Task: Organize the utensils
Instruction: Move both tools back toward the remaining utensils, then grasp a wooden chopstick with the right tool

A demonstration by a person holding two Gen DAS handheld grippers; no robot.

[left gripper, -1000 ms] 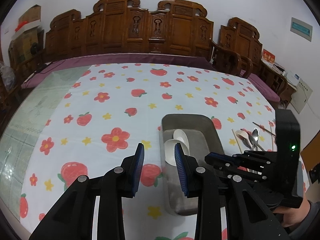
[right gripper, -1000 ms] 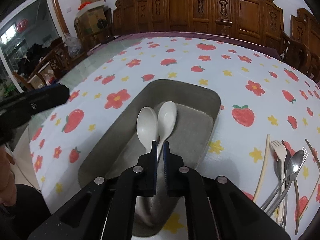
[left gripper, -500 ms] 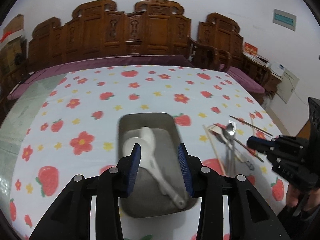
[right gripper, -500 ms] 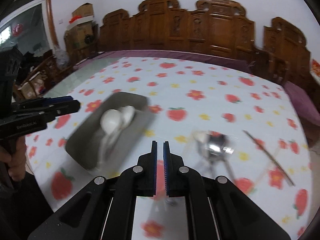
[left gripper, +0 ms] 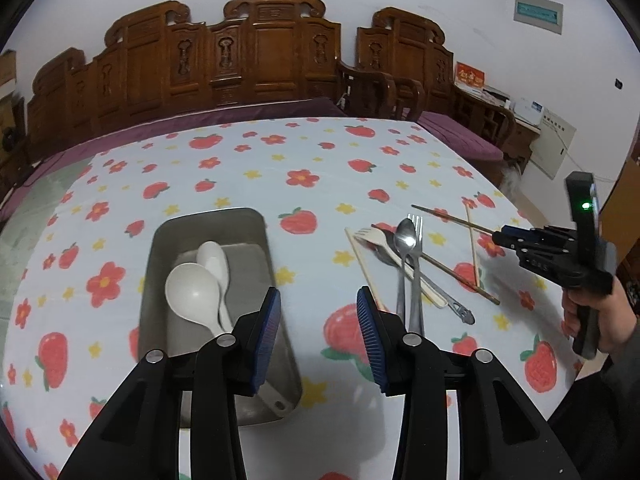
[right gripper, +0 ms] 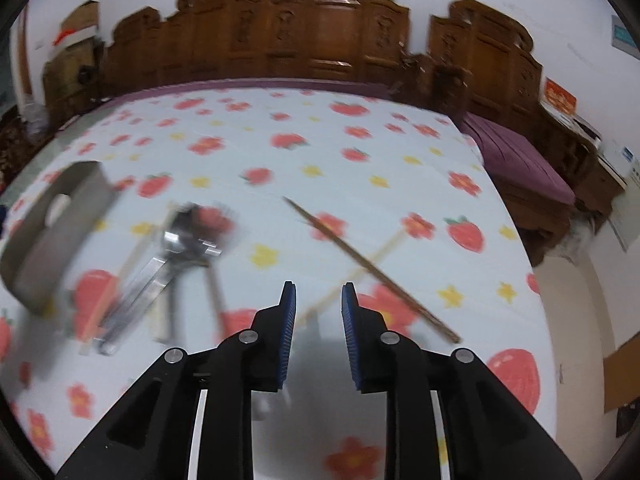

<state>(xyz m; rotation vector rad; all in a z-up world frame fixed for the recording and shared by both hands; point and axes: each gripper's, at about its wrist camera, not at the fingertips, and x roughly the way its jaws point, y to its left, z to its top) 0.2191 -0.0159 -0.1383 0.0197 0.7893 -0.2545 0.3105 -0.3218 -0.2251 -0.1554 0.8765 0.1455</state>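
**Both claws released above the strawberry-print surface**

The left claw [left gripper: 318, 336] hangs low over the surface [left gripper: 280, 160], its blue pads spread wide with nothing between them. Its left finger overlaps the near right edge of the grey metal tray [left gripper: 160, 248], where two white spoons [left gripper: 200, 284] lie side by side, bowls toward the far end.

Right of the tray, well apart from it, the loose utensils lie in a heap on the cloth: a steel spoon [left gripper: 404, 236] and a steel fork [left gripper: 416, 248] crossing a pale plastic fork [left gripper: 372, 236], with a pale chopstick [left gripper: 362, 260] on the heap's left side. Further right, a dark chopstick [right gripper: 372, 268] and a light chopstick [right gripper: 352, 276] cross each other.

The right claw [right gripper: 316, 328] hovers just above that crossing pair, pads parted and holding nothing. Its view is motion-blurred, so the heap [right gripper: 176, 256] and the tray at its left edge appear smeared.
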